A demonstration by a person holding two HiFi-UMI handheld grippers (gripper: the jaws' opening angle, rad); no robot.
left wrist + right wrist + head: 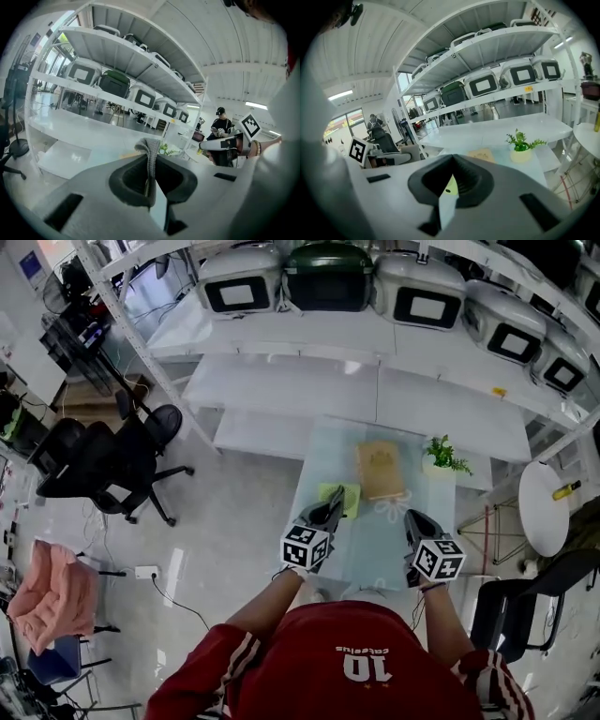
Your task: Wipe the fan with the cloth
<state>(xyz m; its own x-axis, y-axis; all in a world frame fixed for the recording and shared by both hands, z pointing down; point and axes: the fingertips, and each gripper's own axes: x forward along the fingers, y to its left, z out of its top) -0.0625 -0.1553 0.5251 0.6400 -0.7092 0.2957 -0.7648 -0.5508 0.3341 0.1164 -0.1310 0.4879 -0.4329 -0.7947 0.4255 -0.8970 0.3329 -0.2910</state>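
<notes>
Fan (380, 470) lies lengthwise away from me, its details blurry. My left gripper (332, 502) pinches a grey woven strip (149, 149). My right gripper (411, 516) is closed, empty.

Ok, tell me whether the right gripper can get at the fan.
Probably yes. The fan lies flat on the table just ahead of the right gripper, with nothing between them; the plant stands off to its side.

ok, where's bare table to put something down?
The near strip of the table, between the left gripper and right gripper, nearer than the fan. Also the far-left corner beyond the cloth. Crowded: cloth, fan and potted plant line the middle.
</notes>
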